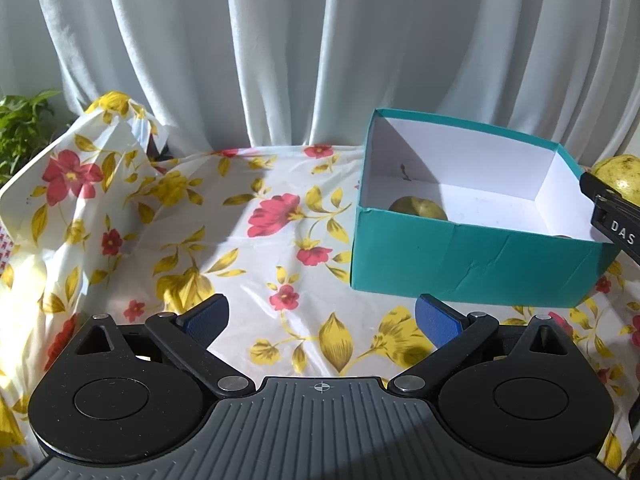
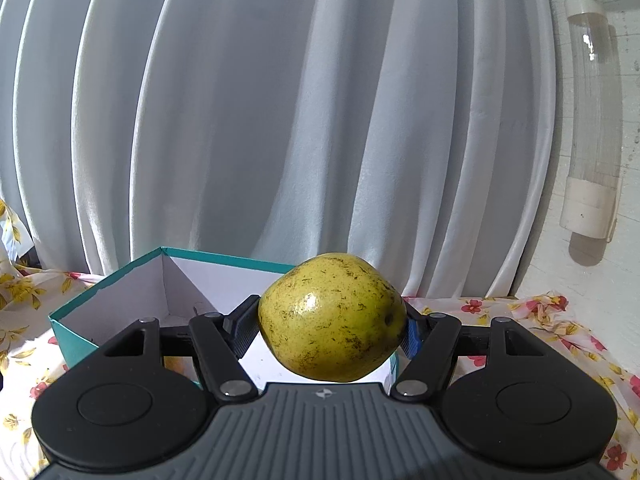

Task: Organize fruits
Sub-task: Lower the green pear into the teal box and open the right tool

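One yellow-green fruit is already lying in the teal box; the right gripper is clamping a speckled pear above it, while the left gripper is gaping empty.

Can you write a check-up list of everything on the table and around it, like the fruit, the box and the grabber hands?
Surface: table under a flowered cloth, wrinkled, bunched up at far left.
Job's things: teal box, open on top, white inside, one green fruit in its near left corner. A second fruit, yellow-green and speckled, is held in the air by the box's edge.
Clutter: nothing seen.
Grippers: left gripper open and empty over the cloth; right gripper shut on the second fruit.
Cables: nothing seen.
Surroundings: white curtain behind the table, plant at far left, clear tube on the wall at right.
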The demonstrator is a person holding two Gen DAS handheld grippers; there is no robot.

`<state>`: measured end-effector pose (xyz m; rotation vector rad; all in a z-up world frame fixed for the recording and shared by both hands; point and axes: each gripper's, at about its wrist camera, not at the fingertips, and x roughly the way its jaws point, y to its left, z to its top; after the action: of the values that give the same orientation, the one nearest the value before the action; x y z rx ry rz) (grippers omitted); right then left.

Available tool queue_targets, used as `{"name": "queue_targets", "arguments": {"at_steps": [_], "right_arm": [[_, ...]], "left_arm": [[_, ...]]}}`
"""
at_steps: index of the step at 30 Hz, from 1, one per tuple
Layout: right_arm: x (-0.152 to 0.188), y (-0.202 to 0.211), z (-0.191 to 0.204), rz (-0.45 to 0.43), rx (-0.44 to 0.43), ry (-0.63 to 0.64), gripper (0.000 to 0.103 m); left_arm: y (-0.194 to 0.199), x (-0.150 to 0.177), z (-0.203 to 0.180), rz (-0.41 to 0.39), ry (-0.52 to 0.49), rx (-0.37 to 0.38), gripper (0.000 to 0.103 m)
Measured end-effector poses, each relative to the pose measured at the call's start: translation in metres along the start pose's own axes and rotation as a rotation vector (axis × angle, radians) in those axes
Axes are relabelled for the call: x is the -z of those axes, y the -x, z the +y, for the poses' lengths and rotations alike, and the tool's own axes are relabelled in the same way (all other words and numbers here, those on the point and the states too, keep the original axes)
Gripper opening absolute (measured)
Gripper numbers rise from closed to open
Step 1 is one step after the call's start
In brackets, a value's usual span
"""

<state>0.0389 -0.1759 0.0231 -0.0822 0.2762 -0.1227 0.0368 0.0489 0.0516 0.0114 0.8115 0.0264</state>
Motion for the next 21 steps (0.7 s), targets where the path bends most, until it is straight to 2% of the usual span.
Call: {"name": "queue_targets", "arguments": {"at_steps": [7,17,21], "right_arm": [[0.013,-0.025,-0.003,0.052,0.012,-0.028,0.069],[0.024,-0.034,-0.004,0.088,0.03,-0.023,0.068],[0.029,-0.044,-0.005,0.114,0.032,-0.029,0.062]], "left_arm": [[-0.004,0.003,0.0,0.024,-0.008,-0.001,0.102],[-0.006,0.004,-0.001,0.037,-0.02,0.014,0.102],[-0.007,0.004,-0.001,0.044,-0.023,0.017,0.102]]}}
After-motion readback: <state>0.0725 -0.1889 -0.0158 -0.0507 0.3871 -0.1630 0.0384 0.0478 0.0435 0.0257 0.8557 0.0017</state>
